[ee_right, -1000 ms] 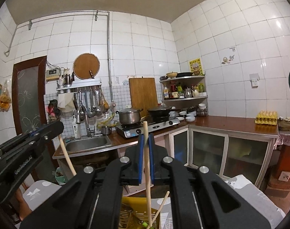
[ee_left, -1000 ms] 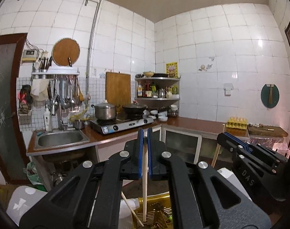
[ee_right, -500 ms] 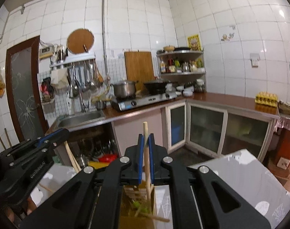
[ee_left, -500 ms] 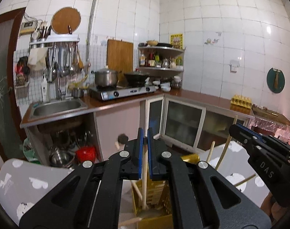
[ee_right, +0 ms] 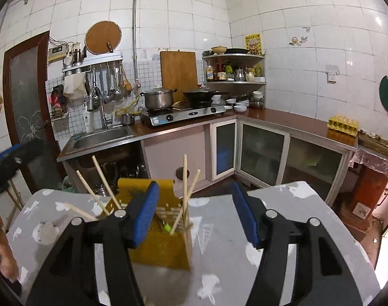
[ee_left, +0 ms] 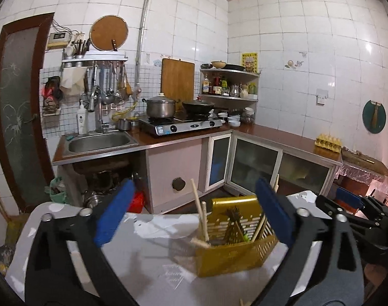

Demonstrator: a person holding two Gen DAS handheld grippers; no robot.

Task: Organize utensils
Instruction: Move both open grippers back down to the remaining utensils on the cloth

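Left wrist view, yellow perforated utensil holder (ee_left: 229, 255), wooden chopsticks (ee_left: 200, 214) leaning inside

Pale wooden chopsticks (ee_right: 185, 178) lean in a perforated yellow plastic utensil holder (ee_left: 234, 252) on a grey, glossy tabletop (ee_right: 283, 199); beyond, a stainless-steel sink (ee_left: 99, 141), metal pot (ee_left: 160, 107) and gleaming white wall tiles (ee_left: 308, 51).

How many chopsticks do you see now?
5 chopsticks: two leaning left of the holder, one low beside them, two at its right corner. Others may be hidden.
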